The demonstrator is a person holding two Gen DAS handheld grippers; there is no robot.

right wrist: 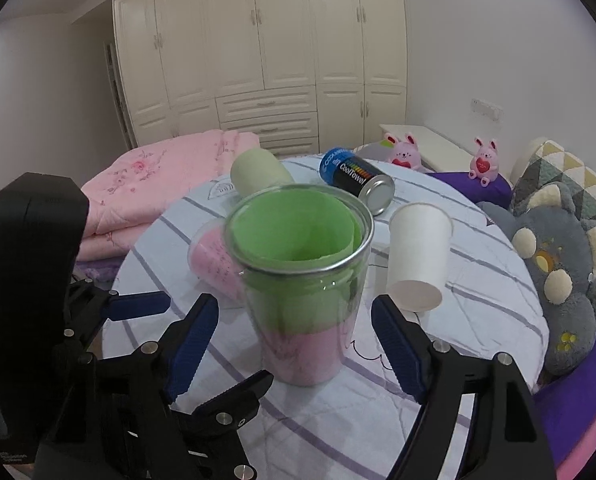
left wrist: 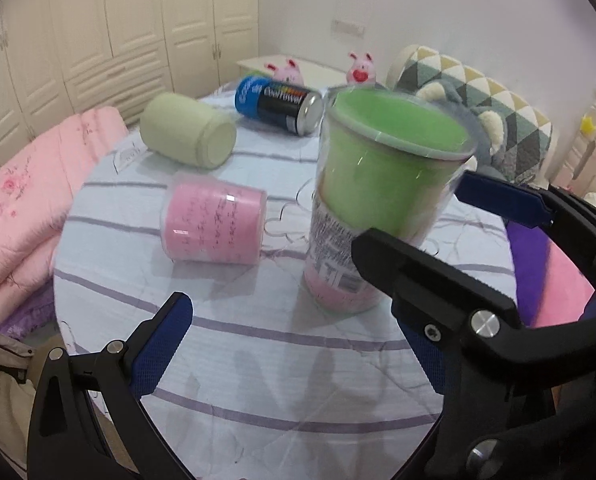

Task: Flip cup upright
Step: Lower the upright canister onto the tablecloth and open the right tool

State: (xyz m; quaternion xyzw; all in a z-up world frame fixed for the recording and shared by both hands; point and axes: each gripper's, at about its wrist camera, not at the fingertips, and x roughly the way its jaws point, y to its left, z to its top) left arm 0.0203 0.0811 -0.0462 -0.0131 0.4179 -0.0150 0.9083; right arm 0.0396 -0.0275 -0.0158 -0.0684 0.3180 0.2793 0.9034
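A clear plastic cup with green and pink paper inside [left wrist: 382, 196] [right wrist: 302, 280] stands upright, slightly tilted, on the round striped table [left wrist: 258, 344] [right wrist: 478, 280]. In the right wrist view my right gripper [right wrist: 294, 344] is open, its blue-padded fingers on either side of the cup's lower part, not touching it. In the left wrist view my left gripper [left wrist: 294, 332] is open in front of the cup. The right gripper's fingers [left wrist: 494, 200] show there beside the cup; the left gripper's finger [right wrist: 138, 306] shows at left in the right wrist view.
A clear cup with pink paper [left wrist: 214, 224] [right wrist: 214, 264], a pale green cup [left wrist: 186, 136] [right wrist: 258, 174] and a blue-black can [left wrist: 278, 104] [right wrist: 356, 178] lie on their sides. A white paper cup [right wrist: 418, 256] stands upside down. Pink quilt [left wrist: 30, 200] left, plush toy [right wrist: 558, 280] right.
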